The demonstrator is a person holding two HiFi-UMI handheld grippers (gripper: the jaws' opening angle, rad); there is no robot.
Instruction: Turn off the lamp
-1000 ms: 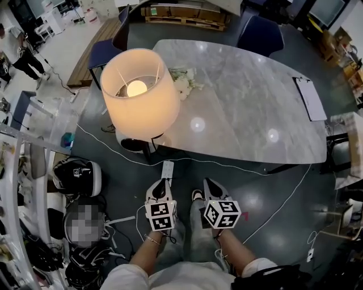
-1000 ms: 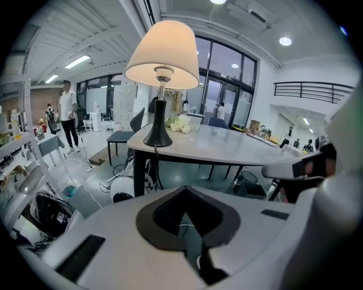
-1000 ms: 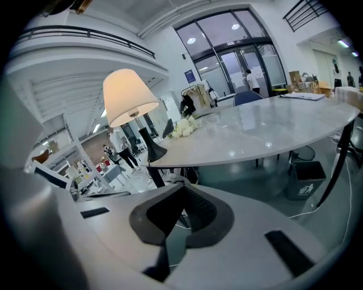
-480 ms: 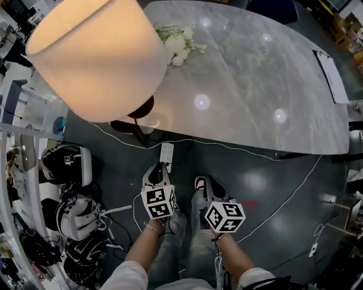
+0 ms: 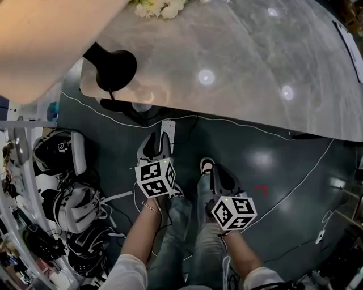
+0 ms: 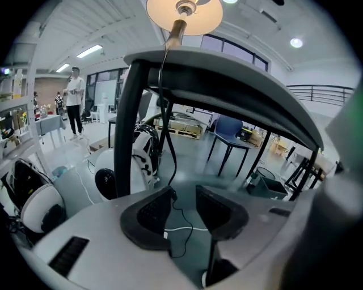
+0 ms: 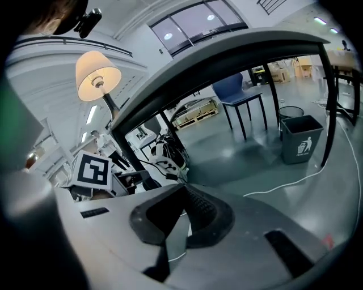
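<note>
The lamp (image 5: 51,39) is lit; its cream shade (image 6: 184,14) glows. It stands upright on a round black base (image 5: 116,69) near the corner of the marble table (image 5: 255,68). A black cord (image 6: 164,102) descends from the lamp past the table edge toward the floor.

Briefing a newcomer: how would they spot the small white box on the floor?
Find the marble table with the lamp at one corner. Below its near edge, on the floor, lies the white box. It is a flat rectangle among thin cables.
</note>
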